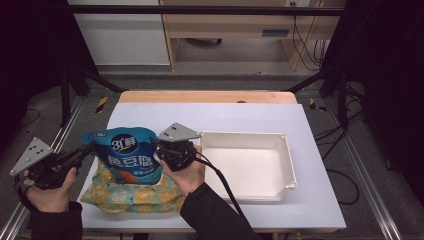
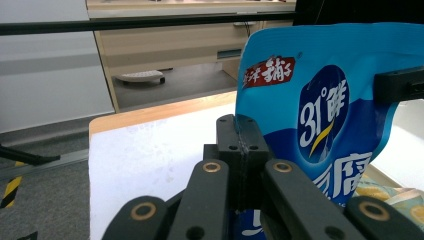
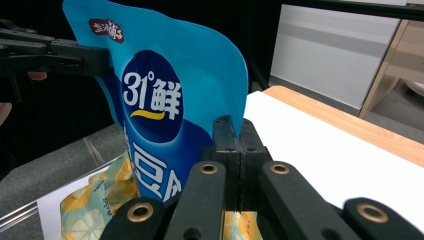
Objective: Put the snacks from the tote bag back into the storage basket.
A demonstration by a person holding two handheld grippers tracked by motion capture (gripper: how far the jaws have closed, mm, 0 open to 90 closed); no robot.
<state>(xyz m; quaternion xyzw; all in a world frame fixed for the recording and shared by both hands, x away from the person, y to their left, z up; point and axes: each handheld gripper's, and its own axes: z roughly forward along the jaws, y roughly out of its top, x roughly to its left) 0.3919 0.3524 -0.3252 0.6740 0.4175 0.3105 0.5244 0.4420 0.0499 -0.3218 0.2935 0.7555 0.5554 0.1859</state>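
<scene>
High view, blue bag (image 1: 129, 155): held upright off the desk (image 1: 240, 117), between the two claws, over the left part of the white sheet.
High view, left claw (image 1: 89, 148): reaches in from the left and pinches the bag's left edge near the top; a hand (image 1: 49, 192) holds it.
High view, right claw (image 1: 156, 146): closed on the bag's right edge; its hand (image 1: 187, 172) sits just beside the tray.
High view, yellow patterned pack (image 1: 135, 195): lies flat on the desk under the blue bag.
High view, white tray (image 1: 287, 160): on the desk to the right of the bag, just beside the right claw.

Left gripper view, left claw (image 2: 239, 137): jaws pressed together on the bag's edge.
Left gripper view, blue bag (image 2: 320, 115): rises to the right of the jaws, with the other claw's black jaw on its far edge.

Right gripper view, right claw (image 3: 235, 137): jaws clamped tight on the bag's near edge.
Right gripper view, blue bag (image 3: 160, 100): stands upright, with the other claw gripping its far upper corner and the yellow patterned pack (image 3: 95, 210) below it.
</scene>
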